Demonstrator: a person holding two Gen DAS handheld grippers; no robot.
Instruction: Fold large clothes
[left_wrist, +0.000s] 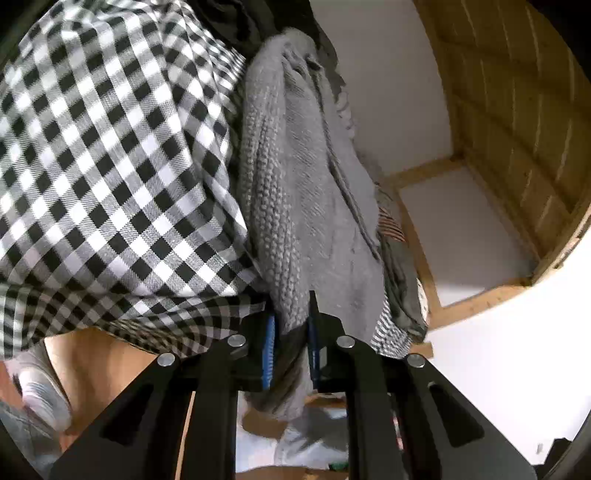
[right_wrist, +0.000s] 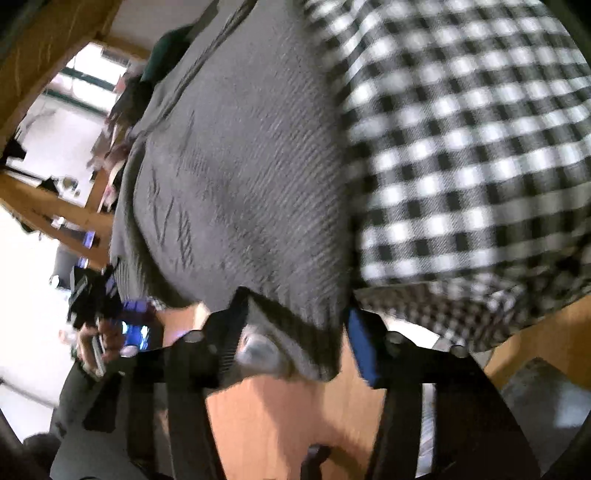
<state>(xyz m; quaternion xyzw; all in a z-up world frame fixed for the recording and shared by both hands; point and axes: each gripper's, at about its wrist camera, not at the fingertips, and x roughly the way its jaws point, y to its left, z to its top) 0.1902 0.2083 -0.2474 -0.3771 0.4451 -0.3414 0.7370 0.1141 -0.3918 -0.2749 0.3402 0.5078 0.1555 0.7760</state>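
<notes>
A grey knit sweater (left_wrist: 295, 184) hangs down the middle of the left wrist view. My left gripper (left_wrist: 291, 347) is shut on its lower fold, with the blue pads (left_wrist: 271, 347) pressed on the cloth from both sides. A black-and-white checked garment (left_wrist: 110, 147) drapes beside it on the left. In the right wrist view the same sweater (right_wrist: 236, 166) fills the centre and the checked garment (right_wrist: 461, 147) lies to its right. My right gripper (right_wrist: 295, 332) stands partly open around the sweater's ribbed hem. A sliver of space shows at the blue pad (right_wrist: 362, 347).
A wooden table top (right_wrist: 277, 417) lies under the hanging clothes. Pale clothes (left_wrist: 306, 443) sit low behind the left fingers. A wooden frame with white panels (left_wrist: 480, 147) rises at the right. A hand on a black tool (right_wrist: 99, 332) shows at the right view's left edge.
</notes>
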